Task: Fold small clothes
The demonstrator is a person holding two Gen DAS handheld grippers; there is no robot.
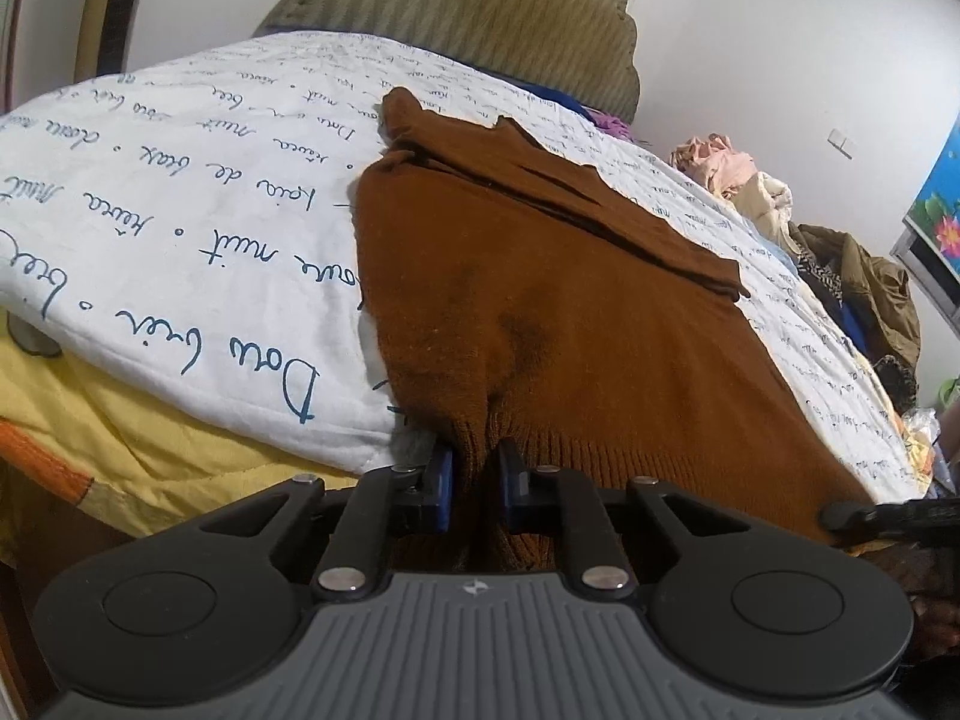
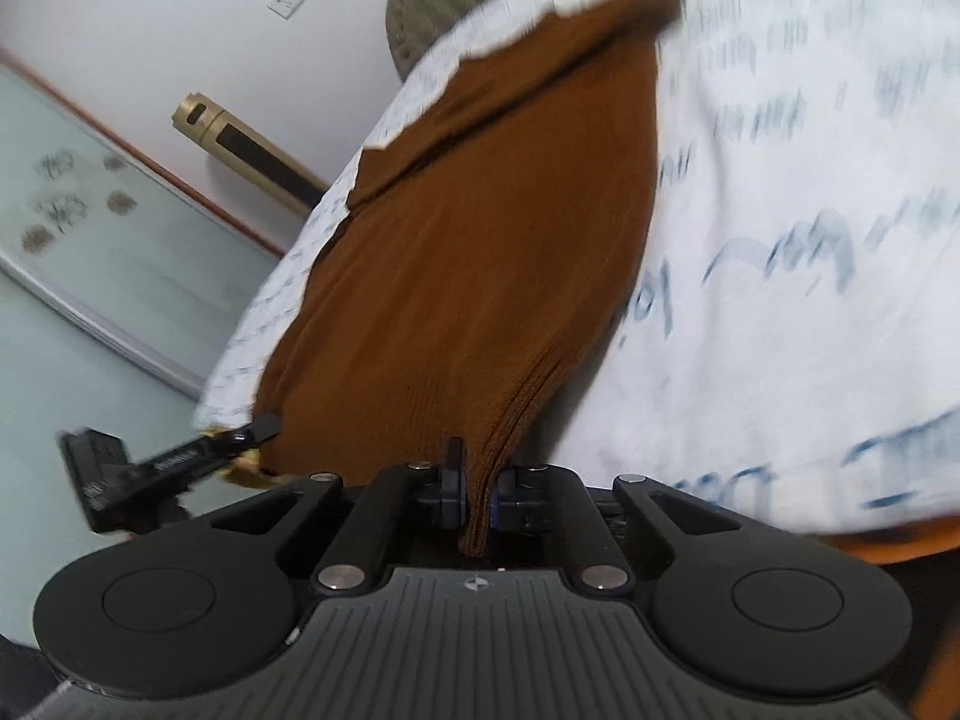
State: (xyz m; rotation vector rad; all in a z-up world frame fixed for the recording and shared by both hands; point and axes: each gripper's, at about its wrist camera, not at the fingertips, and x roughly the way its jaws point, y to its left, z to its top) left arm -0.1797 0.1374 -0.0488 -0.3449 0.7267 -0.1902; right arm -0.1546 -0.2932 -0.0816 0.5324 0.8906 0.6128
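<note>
Off to the left of my left jaws I see a yellow sheet (image 1: 120, 444) hanging under the edge of the white quilt (image 1: 198, 228) with blue handwriting printed on it. The quilt covers the bed, and the brown knit sweater (image 1: 540, 312) lies spread over it, running straight ahead from the jaws toward the olive padded headboard (image 1: 480, 18). My left gripper (image 1: 477, 474) is clenched on the ribbed hem of the sweater — the knit is bunched into a fold between the two blue pads. Farther ahead a sleeve lies folded across the sweater's back. Right of the jaws, past the quilt's far edge, there is a heap of mixed clothes (image 1: 840, 258), and low at the right edge the tip of the other gripper reaches the same hem.

In the right wrist view, left of the jaws, the left gripper's black finger touches the hem corner, with a pale floor and a gold cylinder (image 2: 240, 150) against the wall beyond it. My right gripper (image 2: 474, 489) is clamped on the hem too — a ribbed pleat of sweater (image 2: 492, 228) drops down between its pads. The sweater stretches up and ahead from the jaws. To the right, the quilt (image 2: 810, 180) is smeared by motion blur, its lettering unreadable.
</note>
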